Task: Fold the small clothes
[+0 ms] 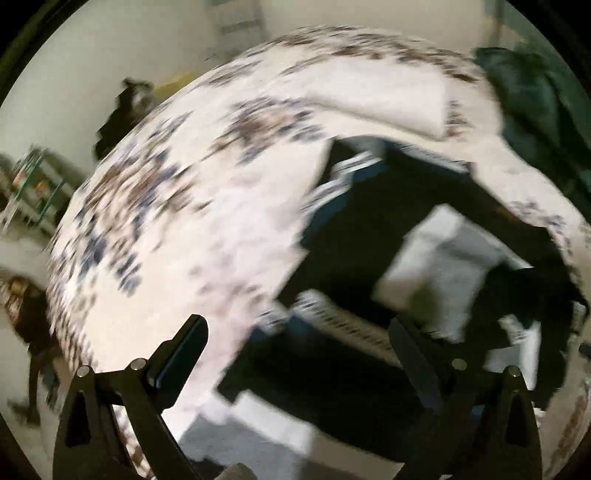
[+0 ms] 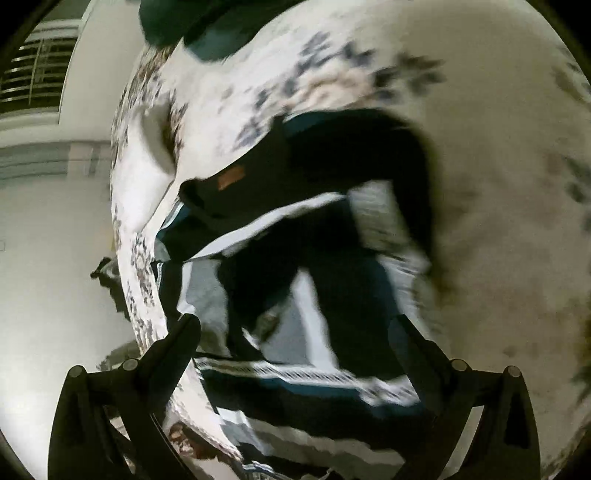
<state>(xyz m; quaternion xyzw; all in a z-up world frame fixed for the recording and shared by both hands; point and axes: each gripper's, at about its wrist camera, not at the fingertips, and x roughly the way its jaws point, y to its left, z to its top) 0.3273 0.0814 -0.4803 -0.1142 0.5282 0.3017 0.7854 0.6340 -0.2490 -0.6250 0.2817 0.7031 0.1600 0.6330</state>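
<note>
A dark navy-and-black garment [image 1: 351, 258] with white striped trim and grey panels lies crumpled on a bed with a white floral bedspread [image 1: 184, 221]. My left gripper [image 1: 297, 332] hangs above the garment's near edge, its fingers wide apart and nothing between the pads. In the right wrist view the same garment [image 2: 332, 240] spreads across the bedspread [image 2: 498, 184]. My right gripper [image 2: 297, 328] is open over it, its jaws straddling the striped hem without pressing on it. Both views are smeared by motion blur.
A white pillow [image 1: 388, 99] and a heap of dark green cloth [image 1: 535, 110] lie at the bed's far end; both the pillow [image 2: 155, 140] and the cloth [image 2: 177, 22] show in the right wrist view. A shelf unit [image 1: 33, 184] stands on the floor left of the bed. A window with blinds [image 2: 33, 74] is at the far left.
</note>
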